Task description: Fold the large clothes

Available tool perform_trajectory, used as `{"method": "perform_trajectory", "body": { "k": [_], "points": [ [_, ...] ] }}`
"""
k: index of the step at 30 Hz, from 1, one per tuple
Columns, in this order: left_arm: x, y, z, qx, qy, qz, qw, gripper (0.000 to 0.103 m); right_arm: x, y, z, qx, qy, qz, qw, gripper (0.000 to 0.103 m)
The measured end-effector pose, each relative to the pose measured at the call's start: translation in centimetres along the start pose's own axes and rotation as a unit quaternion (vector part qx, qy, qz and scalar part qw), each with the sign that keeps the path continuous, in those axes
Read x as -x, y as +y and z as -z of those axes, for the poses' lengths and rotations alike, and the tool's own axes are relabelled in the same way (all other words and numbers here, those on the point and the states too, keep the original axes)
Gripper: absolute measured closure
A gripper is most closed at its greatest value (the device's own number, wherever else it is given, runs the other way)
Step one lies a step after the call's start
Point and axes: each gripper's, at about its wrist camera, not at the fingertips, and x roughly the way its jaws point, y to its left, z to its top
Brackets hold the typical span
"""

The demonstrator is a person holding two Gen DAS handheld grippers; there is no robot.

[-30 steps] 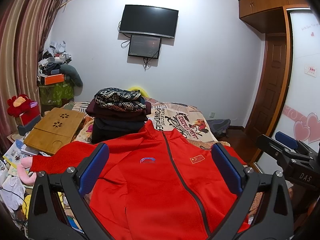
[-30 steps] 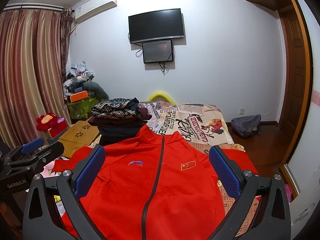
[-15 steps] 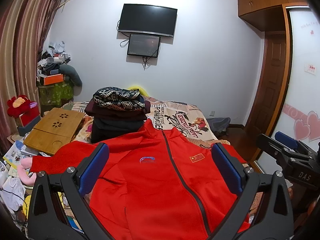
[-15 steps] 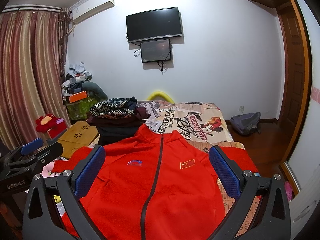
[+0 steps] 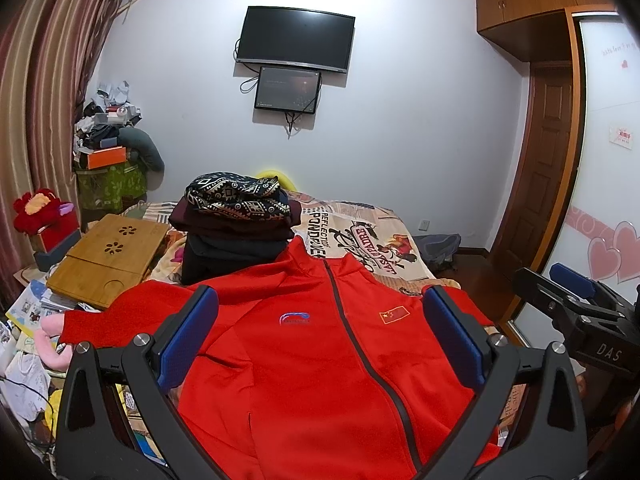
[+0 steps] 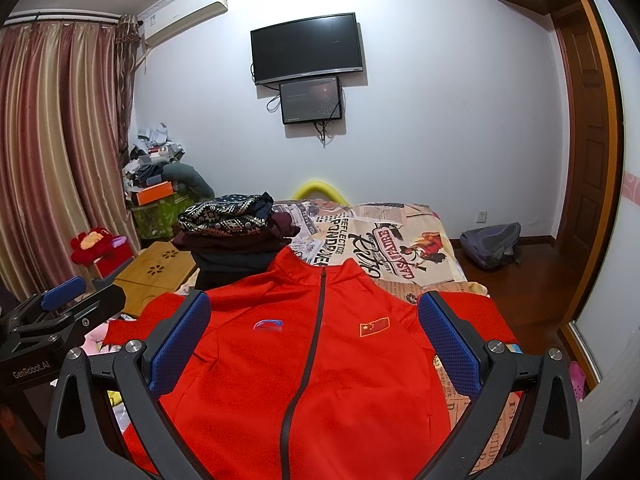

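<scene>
Jacket: the red zip jacket (image 5: 304, 360) lies face up and flat on the bed (image 6: 420, 248), zip closed, collar toward the far wall, hem toward the camera. Spread like this, it looks ready for a first fold; none shows yet.
Sleeves: the left sleeve (image 5: 120, 312) stretches out toward the bed's edge, the right sleeve (image 6: 476, 312) likewise on the other side. Laid out wide, probably so each can be turned in over the chest.
Left tool: the left tool (image 5: 320, 332) hangs above the jacket's lower half, its 2 blue pads wide apart, nothing between them. It also shows at the left edge of the right wrist view, equally empty.
Right tool: the right tool (image 6: 316, 332) hovers over the same chest area, spread wide, gripping nothing. The 2 tools sit side by side, likely because a large garment needs 2 grasp points at once.
Stack: a stack of folded clothes (image 5: 236, 224) sits just beyond the collar, touching or nearly touching it; I cannot tell which. Probably where the finished fold goes.
Lap desk: a bamboo lap desk (image 5: 108, 260) rests at the bed's left side, near the left sleeve.
Next move, as a judgement: each tool needs a sleeve or shoulder edge.
</scene>
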Motion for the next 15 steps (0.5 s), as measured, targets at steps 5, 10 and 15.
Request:
{"method": "perform_trajectory", "body": {
  "k": [5, 10, 15],
  "points": [
    [-0.3, 0.2, 0.1, 0.003, 0.004, 0.0, 1.0, 0.0, -0.1, -0.1, 0.1, 0.0, 0.0, 0.001, 1.0, 0.0],
    [-0.8, 0.7, 0.1, 0.009, 0.008, -0.001, 0.9999, 0.0, -0.6, -0.1, 0.2, -0.001, 0.001, 0.003, 1.0, 0.0],
    [-1.7, 1.7, 0.2, 0.014, 0.011, -0.009, 0.9998, 0.0, -1.7, 0.3, 0.1, 0.004, 0.011, 0.008, 1.0, 0.0]
  ]
}}
